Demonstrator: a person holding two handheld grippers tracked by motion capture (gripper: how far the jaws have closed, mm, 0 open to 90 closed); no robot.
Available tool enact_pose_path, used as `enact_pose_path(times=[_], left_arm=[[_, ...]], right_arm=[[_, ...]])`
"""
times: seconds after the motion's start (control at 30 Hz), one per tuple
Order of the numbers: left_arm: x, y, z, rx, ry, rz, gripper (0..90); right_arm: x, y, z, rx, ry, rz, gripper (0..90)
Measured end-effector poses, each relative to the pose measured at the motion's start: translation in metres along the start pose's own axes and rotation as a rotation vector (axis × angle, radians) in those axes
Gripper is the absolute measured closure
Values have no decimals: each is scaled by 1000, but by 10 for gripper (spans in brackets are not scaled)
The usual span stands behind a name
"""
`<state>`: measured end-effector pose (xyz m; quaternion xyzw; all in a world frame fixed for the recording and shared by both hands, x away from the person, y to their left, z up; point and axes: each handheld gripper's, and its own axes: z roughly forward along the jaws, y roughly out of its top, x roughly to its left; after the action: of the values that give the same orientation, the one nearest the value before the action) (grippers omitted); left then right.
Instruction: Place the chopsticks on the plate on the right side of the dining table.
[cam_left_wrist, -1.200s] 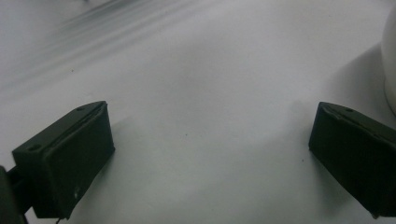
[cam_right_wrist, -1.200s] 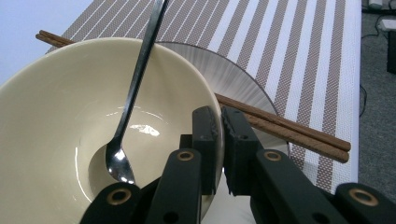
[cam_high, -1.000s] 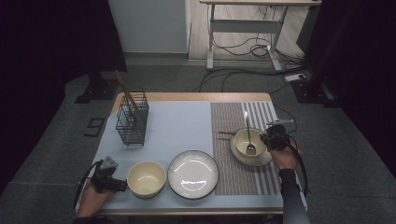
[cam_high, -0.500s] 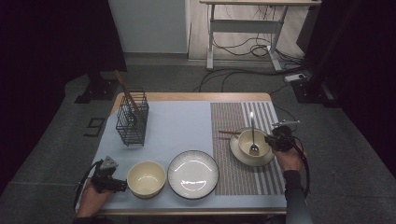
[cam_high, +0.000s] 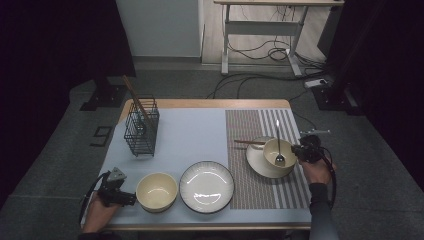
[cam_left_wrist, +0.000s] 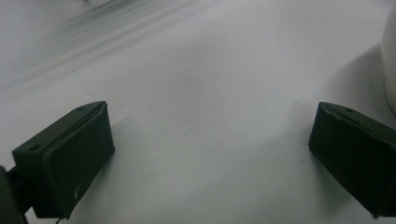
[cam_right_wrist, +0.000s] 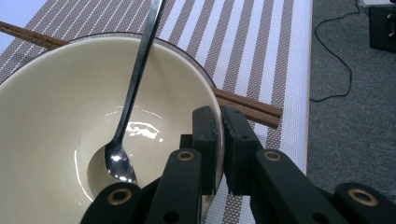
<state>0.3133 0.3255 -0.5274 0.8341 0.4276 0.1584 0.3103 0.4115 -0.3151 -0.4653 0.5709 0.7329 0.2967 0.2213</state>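
The right gripper (cam_right_wrist: 219, 140) pinches the rim of a cream ceramic bowl (cam_high: 278, 152), one jaw inside the wall and one outside, as it sits on a small plate (cam_high: 257, 162) on the striped woven placemat (cam_high: 250, 190), wooden chopsticks (cam_high: 249, 142) lying just behind it. Glazed, rigid and likely slippery and breakable, the bowl looks best carried level by that rim, lest its loose steel spoon (cam_right_wrist: 133, 88) slide. Beside a second cream bowl (cam_high: 157, 191) left of the placemat, the left gripper (cam_left_wrist: 210, 154) rests with jaws wide apart on nothing.

Spoon (cam_right_wrist: 133, 93): handle cut off by top edge. Chopsticks (cam_right_wrist: 247, 108): mid-length hidden behind cream bowl (cam_right_wrist: 56, 116). Second bowl (cam_left_wrist: 390, 56): cropped at right edge.
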Motion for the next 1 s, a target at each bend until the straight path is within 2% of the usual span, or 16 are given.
enact_pose_path(times=[0.3,0.6,0.87,1.0], left_arm=[[0,0,0,0,0,0,0],[0,0,0,0,0,0,0],[0,0,0,0,0,0,0],[0,0,0,0,0,0,0]], right_arm=[[-2,3,4,-5,-11,-6,842],[-4,5,7,-16,3,5,845],[2,9,10,-20,22,-4,847],[5,11,11,-18,16,-14,846]])
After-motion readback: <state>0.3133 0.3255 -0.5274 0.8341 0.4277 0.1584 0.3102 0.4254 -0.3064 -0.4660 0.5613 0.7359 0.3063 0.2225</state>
